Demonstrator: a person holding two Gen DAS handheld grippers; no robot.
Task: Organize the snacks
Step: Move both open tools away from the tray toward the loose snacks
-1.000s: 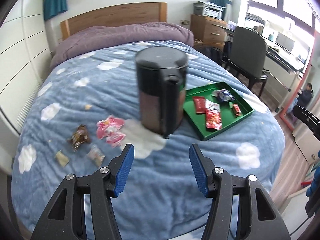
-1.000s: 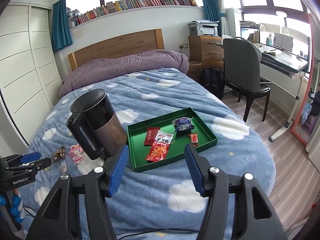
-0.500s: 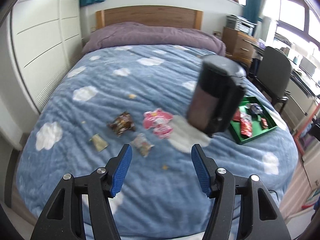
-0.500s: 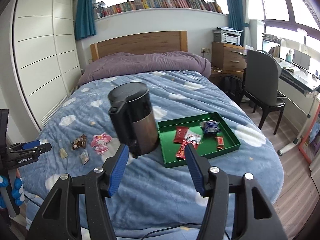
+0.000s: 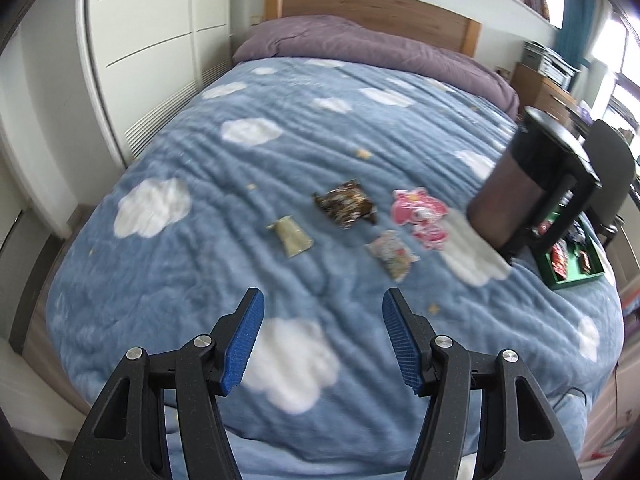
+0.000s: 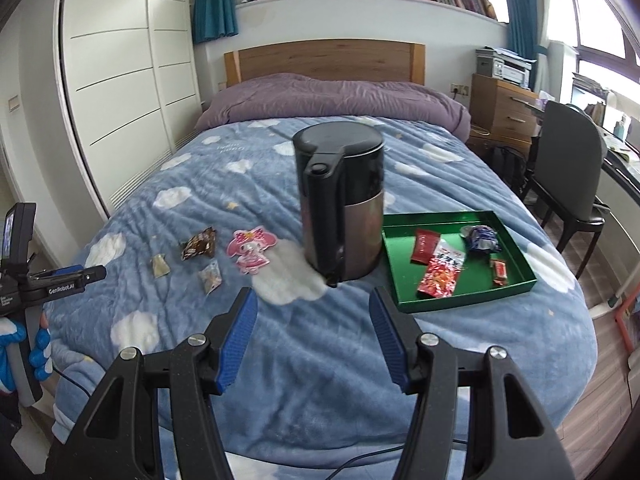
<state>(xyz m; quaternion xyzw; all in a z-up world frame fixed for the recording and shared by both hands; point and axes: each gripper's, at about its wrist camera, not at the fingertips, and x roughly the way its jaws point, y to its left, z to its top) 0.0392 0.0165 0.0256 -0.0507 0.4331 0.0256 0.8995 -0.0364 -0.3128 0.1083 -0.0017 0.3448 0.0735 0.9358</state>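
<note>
Snacks: four loose packets, brown [image 6: 199, 243], pink [image 6: 251, 249], tan [image 6: 159, 266], pale [image 6: 211, 276], lay on the blue blanket [image 6: 320, 360] left of the kettle [image 6: 340, 204]; others sat in the green tray [image 6: 456, 304], labels illegible. Left gripper [image 5: 322, 340] and right gripper [image 6: 312, 336] stood agape, empty; the kettle hid most of the tray from the left wrist.

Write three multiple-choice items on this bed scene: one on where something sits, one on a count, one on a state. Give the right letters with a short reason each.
1. The kettle stands: A) inside the tray B) left of the green tray C) on the chair
2. Snacks lying in the tray: A) four B) one C) nine
3. The right gripper is: A) shut on a packet B) open, holding nothing C) clamped on the kettle

Answers: 1 B, it rests on the blanket beside the tray. 2 A, four packets show on the green floor. 3 B, only blanket shows between the blue pads.
</note>
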